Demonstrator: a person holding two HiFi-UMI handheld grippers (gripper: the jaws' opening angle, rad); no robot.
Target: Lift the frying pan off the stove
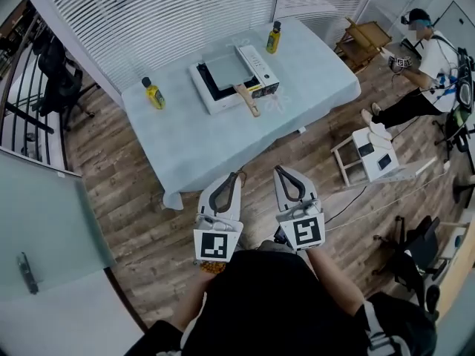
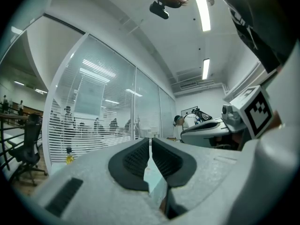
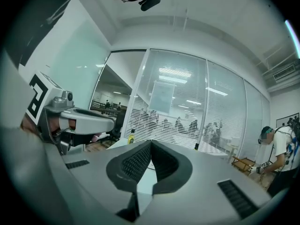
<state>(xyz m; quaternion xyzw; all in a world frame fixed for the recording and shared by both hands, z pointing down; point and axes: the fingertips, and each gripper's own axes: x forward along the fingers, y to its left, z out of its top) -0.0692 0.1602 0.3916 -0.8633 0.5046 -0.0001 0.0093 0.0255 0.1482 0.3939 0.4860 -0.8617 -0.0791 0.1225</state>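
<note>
A square grey frying pan (image 1: pixel 227 67) with a wooden handle (image 1: pixel 249 100) rests on a white portable stove (image 1: pixel 234 79) in the middle of the table (image 1: pixel 185 147) in the head view. My left gripper (image 1: pixel 239 174) and right gripper (image 1: pixel 277 169) are held side by side over the floor, short of the table's near edge and well away from the pan. Both are shut with nothing between the jaws. In the left gripper view the pads (image 2: pixel 136 161) meet at the tips; the right gripper view shows its pads (image 3: pixel 138 165) touching too. The pan is hidden in both gripper views.
Two yellow bottles stand on the table, one (image 1: pixel 154 93) at the left and one (image 1: pixel 274 37) at the back. A small white stool (image 1: pixel 375 156) sits right of the table. A person (image 1: pixel 423 58) sits at the far right. A glass partition with blinds (image 1: pixel 163 13) runs behind.
</note>
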